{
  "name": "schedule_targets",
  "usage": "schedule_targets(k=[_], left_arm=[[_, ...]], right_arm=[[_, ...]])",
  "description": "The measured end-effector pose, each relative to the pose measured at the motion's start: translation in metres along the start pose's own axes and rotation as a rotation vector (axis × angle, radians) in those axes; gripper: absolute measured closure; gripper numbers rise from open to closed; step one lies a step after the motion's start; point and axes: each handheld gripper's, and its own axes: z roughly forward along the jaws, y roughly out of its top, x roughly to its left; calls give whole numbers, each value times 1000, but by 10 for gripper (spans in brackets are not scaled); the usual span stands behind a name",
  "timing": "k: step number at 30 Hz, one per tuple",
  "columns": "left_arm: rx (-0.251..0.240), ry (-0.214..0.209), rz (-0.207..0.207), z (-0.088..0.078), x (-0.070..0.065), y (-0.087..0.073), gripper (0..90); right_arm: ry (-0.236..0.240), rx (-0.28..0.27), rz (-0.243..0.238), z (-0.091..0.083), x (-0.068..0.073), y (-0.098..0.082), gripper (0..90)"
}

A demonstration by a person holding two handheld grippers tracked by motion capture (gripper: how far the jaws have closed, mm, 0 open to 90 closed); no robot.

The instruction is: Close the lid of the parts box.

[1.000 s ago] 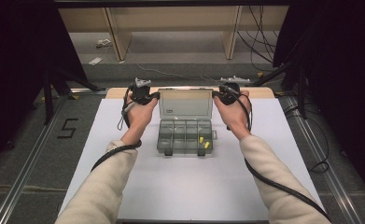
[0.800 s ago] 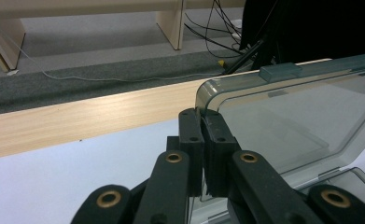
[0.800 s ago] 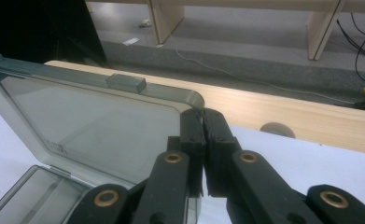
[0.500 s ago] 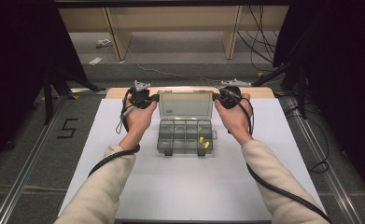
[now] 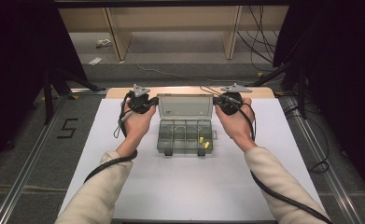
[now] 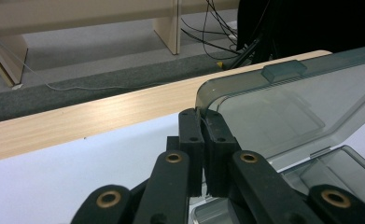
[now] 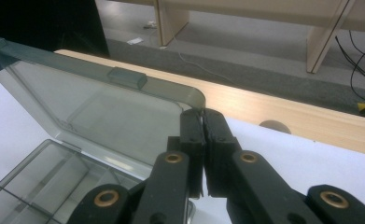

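Observation:
A clear grey compartment box (image 5: 161, 140) sits on the white table top, its lid (image 5: 185, 106) standing up at the back. Small yellow pieces (image 5: 201, 140) lie in a right-hand compartment. My left gripper (image 5: 156, 101) is shut on the lid's upper left corner; in the left gripper view the lid (image 6: 287, 107) has its rim pinched between the tips of that gripper (image 6: 201, 112). My right gripper (image 5: 215, 100) is shut on the upper right corner. In the right gripper view the lid (image 7: 91, 107) meets its closed tips (image 7: 202, 113).
A wooden strip (image 5: 185, 89) runs along the table's far edge behind the box. White surface (image 5: 185, 186) stretches wide in front of the box. Beyond lie grey floor, wooden shelf legs (image 5: 115, 37) and cables (image 5: 259, 32). A "5" mark (image 5: 68, 128) is at the left.
Both hands keep hold of the lid's corners. The right hand has shifted slightly nearer, and the lid leans a touch further forward.

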Motion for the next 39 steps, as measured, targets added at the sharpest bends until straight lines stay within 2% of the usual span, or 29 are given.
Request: schedule_targets(k=[20,25,39], left_arm=[[-28,-7,57,-17,-6,-16,868],[-29,-17,84,-21,-6,-20,864],[-42,-11,133,-30,-11,-31,863]], right_arm=[[-3,-21,-73,-16,9,-16,883],[-3,-23,-84,-19,10,-20,884],[-3,-35,-131,-27,15,-31,883]])
